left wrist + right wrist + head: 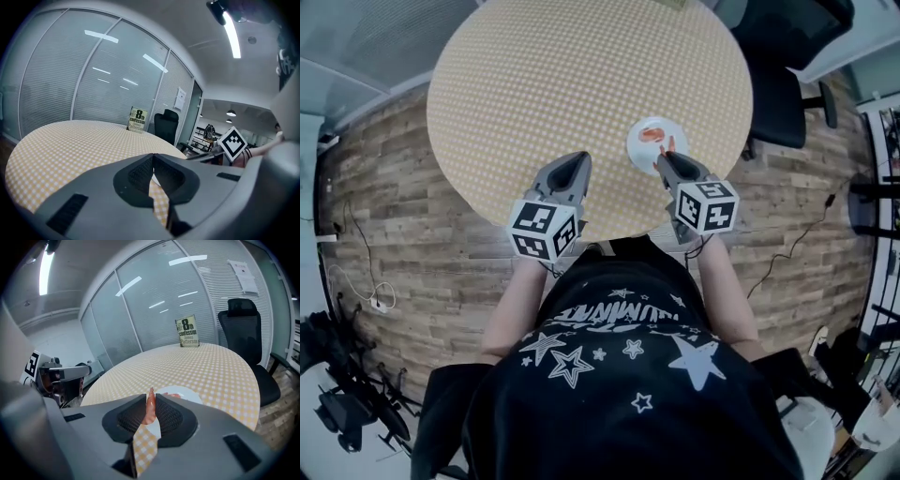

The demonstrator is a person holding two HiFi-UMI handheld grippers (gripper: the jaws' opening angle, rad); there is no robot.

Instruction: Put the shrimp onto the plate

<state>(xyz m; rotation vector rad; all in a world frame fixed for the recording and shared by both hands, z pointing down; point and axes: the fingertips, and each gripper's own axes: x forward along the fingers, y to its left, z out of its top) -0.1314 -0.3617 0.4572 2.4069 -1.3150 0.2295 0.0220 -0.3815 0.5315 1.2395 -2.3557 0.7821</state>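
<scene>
A small white plate point(649, 148) lies on the round yellow-checked table point(553, 84), near its front right edge, with an orange shrimp point(652, 134) on it. My right gripper point(667, 157) hovers at the plate's near rim, shut on a second shrimp point(150, 408) that stands upright between its pads. In the right gripper view the plate point(186, 393) shows just beyond the right gripper point(151, 400). My left gripper point(578, 159) is over the table, left of the plate, shut with nothing in it. The left gripper point(153, 160) shows only tablecloth behind its jaws.
A book point(187, 332) stands upright at the table's far edge, also seen as the book point(138, 120) in the left gripper view. A black office chair point(780, 98) sits at the table's right. Glass walls with blinds lie beyond; cables point(356, 272) run over the wood floor.
</scene>
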